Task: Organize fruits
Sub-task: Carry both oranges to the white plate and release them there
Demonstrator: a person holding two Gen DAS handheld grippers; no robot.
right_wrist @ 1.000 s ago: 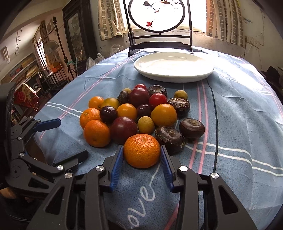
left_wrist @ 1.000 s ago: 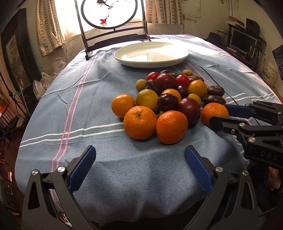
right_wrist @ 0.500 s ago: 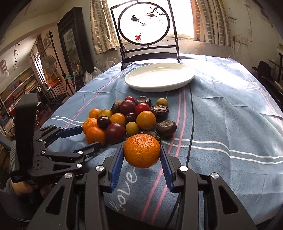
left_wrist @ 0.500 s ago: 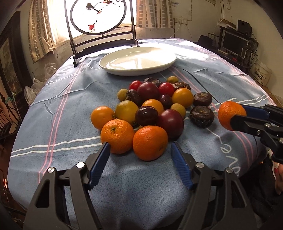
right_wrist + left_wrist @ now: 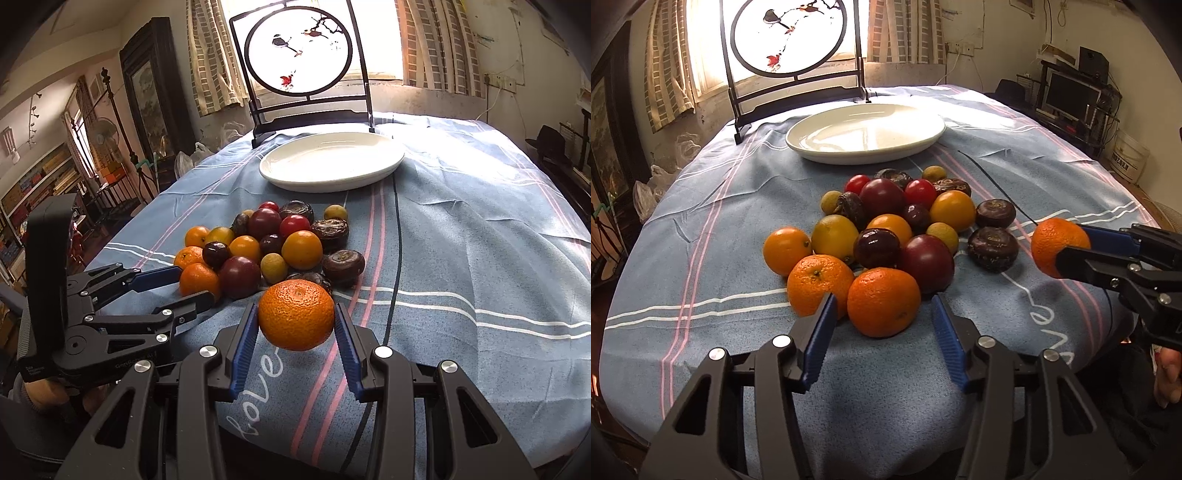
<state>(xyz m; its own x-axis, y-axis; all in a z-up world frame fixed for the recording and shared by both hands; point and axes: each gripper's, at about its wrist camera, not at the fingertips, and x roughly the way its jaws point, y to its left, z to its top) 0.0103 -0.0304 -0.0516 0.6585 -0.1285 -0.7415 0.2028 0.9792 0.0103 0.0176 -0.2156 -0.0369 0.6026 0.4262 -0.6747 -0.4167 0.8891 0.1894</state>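
Note:
A heap of fruit [image 5: 897,225] lies on the blue tablecloth: oranges, dark plums, red tomatoes, small yellow fruits, brown wrinkled fruits. My right gripper [image 5: 295,325] is shut on an orange [image 5: 296,314] and holds it above the cloth, right of the heap; it also shows in the left wrist view [image 5: 1058,246]. My left gripper [image 5: 882,314] is open, its fingers either side of the nearest orange [image 5: 883,302] without touching it. An empty white plate [image 5: 866,133] sits behind the heap, and shows in the right wrist view [image 5: 332,160].
A round painted screen on a black stand [image 5: 790,37] stands behind the plate. A thin black cable [image 5: 397,236] runs along the cloth right of the heap. The table's near edge drops off just under both grippers.
My right gripper has lifted the orange off the cloth and raised it. My left gripper has moved forward to the heap and narrowed around the nearest orange.

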